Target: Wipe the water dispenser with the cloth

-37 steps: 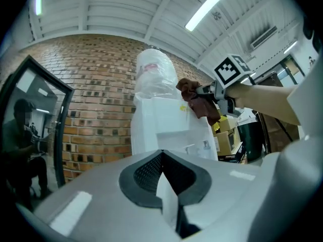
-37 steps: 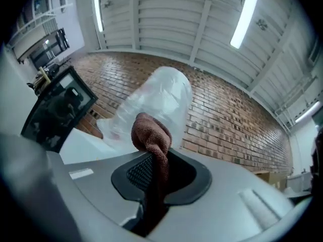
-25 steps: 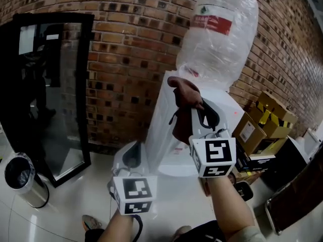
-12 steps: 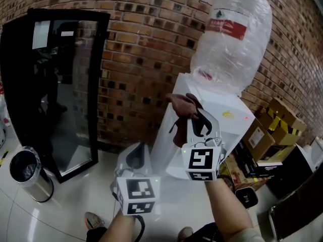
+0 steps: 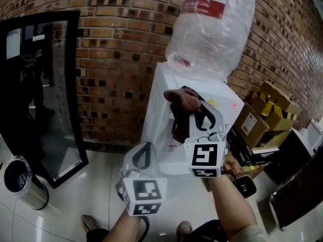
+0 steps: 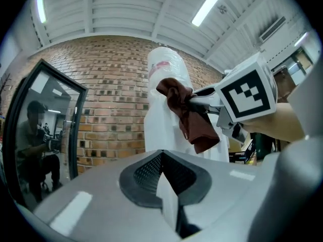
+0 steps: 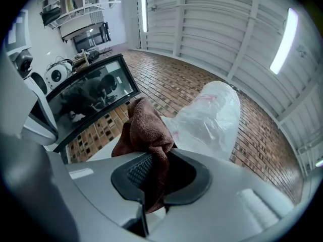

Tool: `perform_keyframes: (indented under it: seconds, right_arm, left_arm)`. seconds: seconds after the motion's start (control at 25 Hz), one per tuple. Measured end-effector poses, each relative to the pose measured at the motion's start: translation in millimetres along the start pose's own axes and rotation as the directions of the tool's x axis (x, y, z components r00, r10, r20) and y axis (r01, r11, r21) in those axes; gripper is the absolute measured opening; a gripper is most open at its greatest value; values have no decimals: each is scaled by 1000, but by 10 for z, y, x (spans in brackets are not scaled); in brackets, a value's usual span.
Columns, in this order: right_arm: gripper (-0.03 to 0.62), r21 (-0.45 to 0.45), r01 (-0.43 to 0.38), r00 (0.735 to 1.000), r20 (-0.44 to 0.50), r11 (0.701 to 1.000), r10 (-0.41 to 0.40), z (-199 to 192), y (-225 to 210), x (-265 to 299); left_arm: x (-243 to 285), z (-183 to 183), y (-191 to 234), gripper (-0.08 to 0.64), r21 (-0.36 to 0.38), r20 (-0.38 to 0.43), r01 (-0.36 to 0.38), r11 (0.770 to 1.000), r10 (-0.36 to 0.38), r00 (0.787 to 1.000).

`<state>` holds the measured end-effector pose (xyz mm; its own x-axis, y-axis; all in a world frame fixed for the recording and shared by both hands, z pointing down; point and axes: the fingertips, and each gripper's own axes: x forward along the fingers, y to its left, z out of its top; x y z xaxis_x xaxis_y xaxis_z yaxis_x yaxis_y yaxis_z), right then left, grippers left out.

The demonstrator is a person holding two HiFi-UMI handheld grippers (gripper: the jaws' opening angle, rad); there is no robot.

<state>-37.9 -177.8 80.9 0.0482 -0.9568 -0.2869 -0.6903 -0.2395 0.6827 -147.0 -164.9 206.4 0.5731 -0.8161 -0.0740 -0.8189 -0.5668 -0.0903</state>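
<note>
The white water dispenser stands against the brick wall, topped by a plastic-wrapped bottle. My right gripper is shut on a brown cloth, which it holds up against the dispenser's upper front. In the right gripper view the cloth bunches out of the closed jaws, with the bottle behind it. My left gripper sits lower and to the left, in front of the dispenser's lower body, shut with nothing in it. The left gripper view shows the hanging cloth and the right gripper above its own jaws.
A black-framed glass panel leans on the brick wall at the left. A steel bin stands on the tiled floor below it. Cardboard boxes and dark cases crowd the dispenser's right side.
Both grippers shifted a little sideways and lower. The right gripper rolled while keeping the cloth at the dispenser's upper front. The left gripper came nearer the dispenser's body.
</note>
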Motion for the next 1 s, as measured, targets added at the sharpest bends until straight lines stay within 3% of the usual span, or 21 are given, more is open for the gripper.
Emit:
perform_keyframes:
  seconds: [0.36,0.68,1.0]
  right_arm:
    - [66,58,107,993,-57,993,-103,-411,-636,-127]
    - [66,75,151,985,-99,986,-143,-717,-891,-237]
    - [64,149,276,949,-200,950,-244,-1257,-1407,-414]
  left_arm:
    - [186,-39,-615,0,34,-7,111,993,-111,994]
    - [285,-118,-983,0,55,-28,179,982,-178,984]
    - [382,-252,-1231,0,68,-58,223,972,-219,974]
